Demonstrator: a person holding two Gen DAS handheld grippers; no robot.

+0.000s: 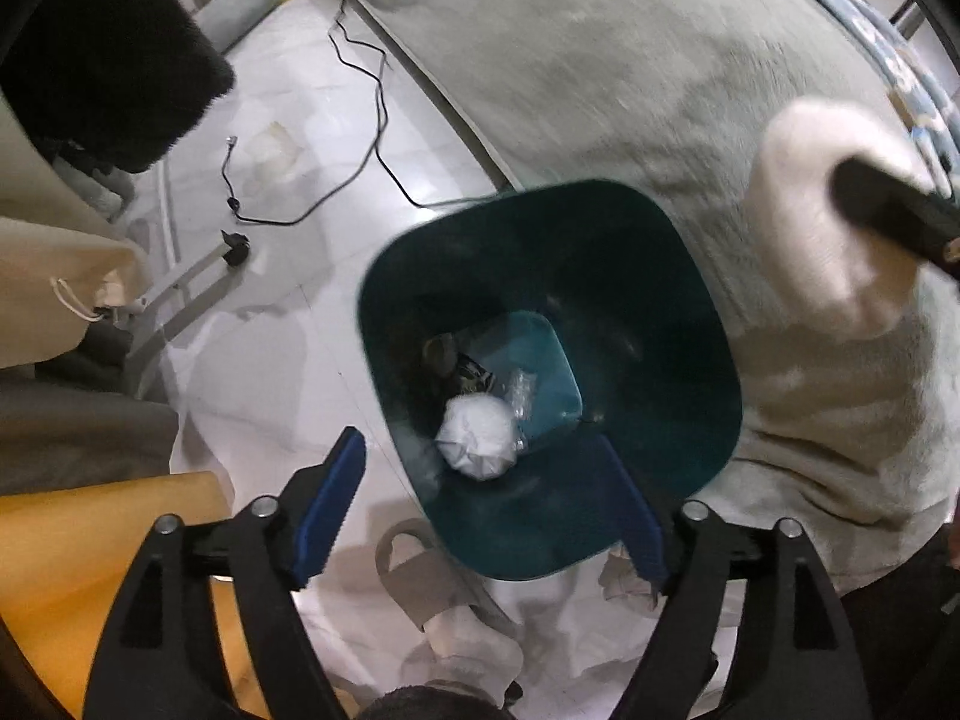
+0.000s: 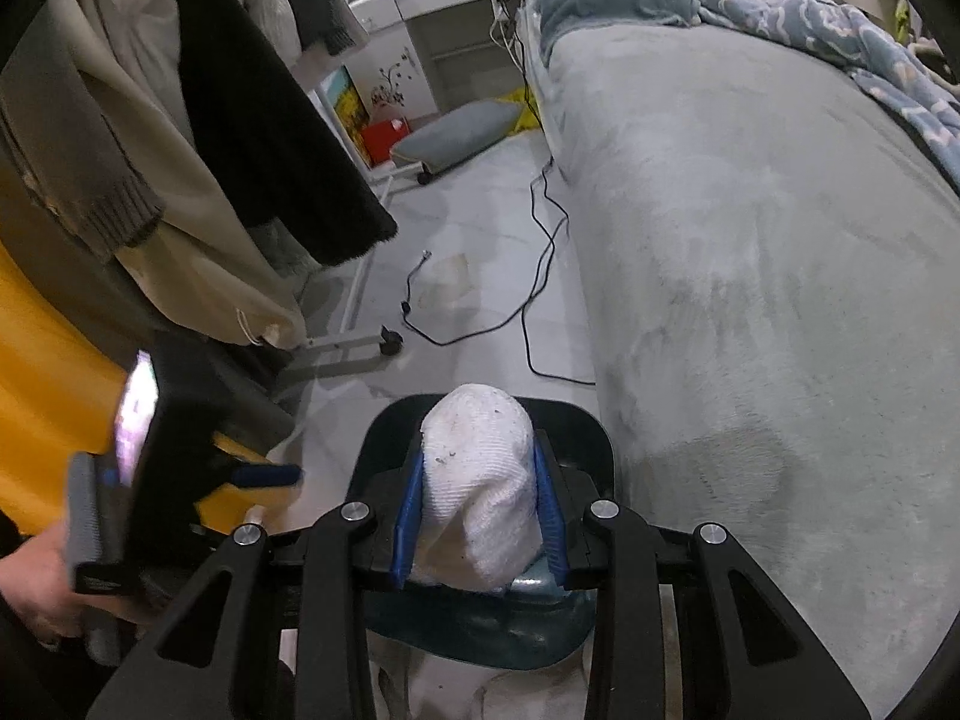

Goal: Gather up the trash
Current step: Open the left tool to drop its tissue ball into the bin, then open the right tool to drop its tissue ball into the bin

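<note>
A dark teal trash bin [image 1: 690, 324] stands on the floor beside the bed. Inside lie a white crumpled wad [image 1: 477, 438], clear plastic and dark scraps. My left gripper [image 1: 480, 510] is open and empty, held just above the bin's near rim. My right gripper [image 2: 483, 516] is shut on a dirty white sock [image 2: 480, 480], held over the bin [image 2: 576, 426]. The sock also shows in the left wrist view [image 1: 828, 210] at the upper right, with the right gripper's black tip on it.
A grey-covered bed [image 2: 750, 240] fills the right side. A black cable [image 2: 540, 276] trails across the white floor. Hanging clothes on a rack [image 2: 240, 150] stand left. A flat paper scrap [image 1: 276, 150] lies on the floor. An orange surface [image 1: 90, 570] is near left.
</note>
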